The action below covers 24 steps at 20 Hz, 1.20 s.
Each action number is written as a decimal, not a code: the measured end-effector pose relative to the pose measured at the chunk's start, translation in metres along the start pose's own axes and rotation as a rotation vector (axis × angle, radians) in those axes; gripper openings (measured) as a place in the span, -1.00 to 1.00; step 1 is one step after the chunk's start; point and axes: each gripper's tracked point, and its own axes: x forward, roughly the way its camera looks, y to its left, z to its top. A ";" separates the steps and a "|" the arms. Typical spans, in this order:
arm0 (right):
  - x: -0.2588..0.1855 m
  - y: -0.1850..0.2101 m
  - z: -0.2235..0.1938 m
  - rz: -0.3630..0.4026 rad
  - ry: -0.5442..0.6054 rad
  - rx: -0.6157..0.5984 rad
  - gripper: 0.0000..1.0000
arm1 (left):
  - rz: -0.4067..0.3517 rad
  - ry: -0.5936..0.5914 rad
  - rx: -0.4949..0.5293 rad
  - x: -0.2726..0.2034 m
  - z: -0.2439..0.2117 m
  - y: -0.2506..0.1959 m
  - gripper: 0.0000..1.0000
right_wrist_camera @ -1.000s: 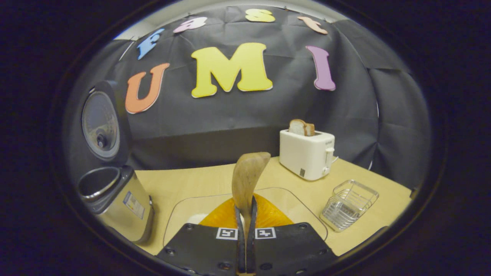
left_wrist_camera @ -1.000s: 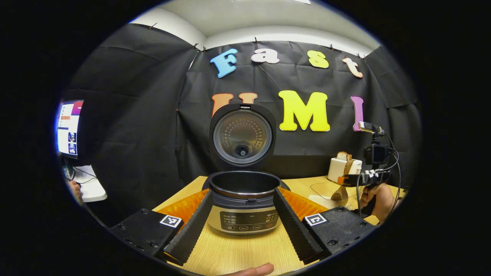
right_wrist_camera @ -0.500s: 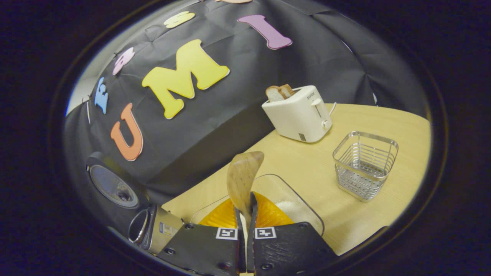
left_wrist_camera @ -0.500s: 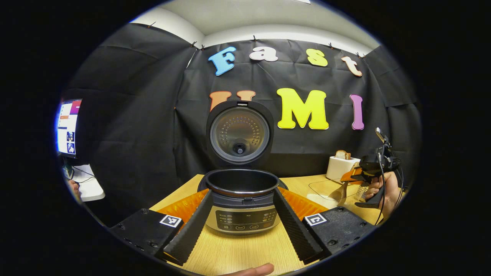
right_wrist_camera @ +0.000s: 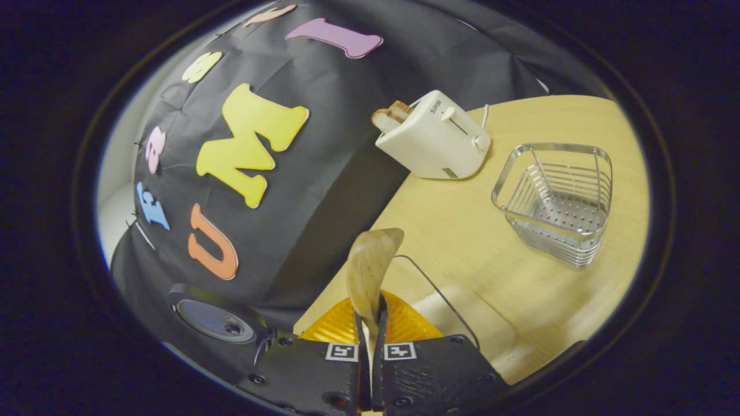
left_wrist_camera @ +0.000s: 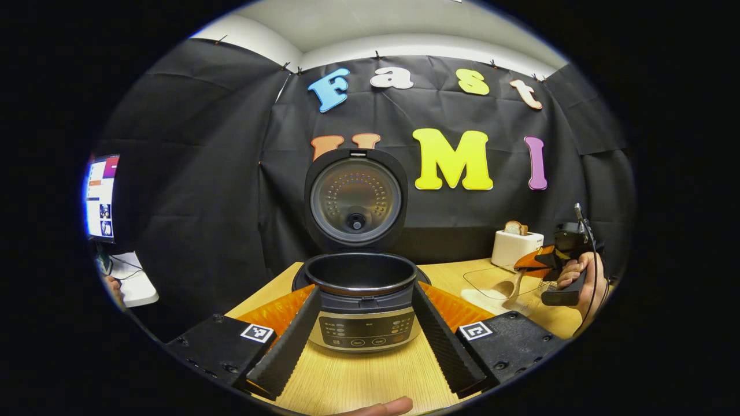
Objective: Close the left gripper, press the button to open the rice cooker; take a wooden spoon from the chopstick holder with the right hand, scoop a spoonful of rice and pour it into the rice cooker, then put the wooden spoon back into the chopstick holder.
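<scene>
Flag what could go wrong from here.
1. The right gripper pinches the wooden spoon by its thin handle only; digging into the rice in the clear container could twist it loose.
2. The open rice cooker sits well off to the side; rice may spill onto the table in transit.

Pale wood-grain tabletop (right_wrist_camera: pixel 462 242). Silver cooker (left_wrist_camera: pixel 361 312) with black pot and dark panel. Cream toaster (right_wrist_camera: pixel 433 141). Tan wooden spoon (right_wrist_camera: pixel 370 266). Chrome wire holder (right_wrist_camera: pixel 555 196). White rice (right_wrist_camera: pixel 462 306).
</scene>
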 end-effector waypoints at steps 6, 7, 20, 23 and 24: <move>-0.006 0.002 0.002 0.050 0.018 0.167 -0.97 | 0.008 0.011 0.012 0.000 0.000 0.004 1.00; -0.007 0.003 0.002 0.057 0.025 0.194 -0.97 | 0.008 0.012 0.013 -0.001 0.000 0.004 1.00; -0.043 0.034 0.035 0.145 -0.036 0.415 -0.97 | 0.041 0.011 0.035 -0.012 0.005 0.018 1.00; -0.049 0.051 0.038 0.170 -0.037 0.426 -0.97 | 0.057 0.008 0.050 -0.018 0.006 0.026 1.00; -0.049 0.057 0.037 0.179 -0.030 0.432 -0.98 | 0.068 0.007 0.054 -0.019 0.007 0.030 1.00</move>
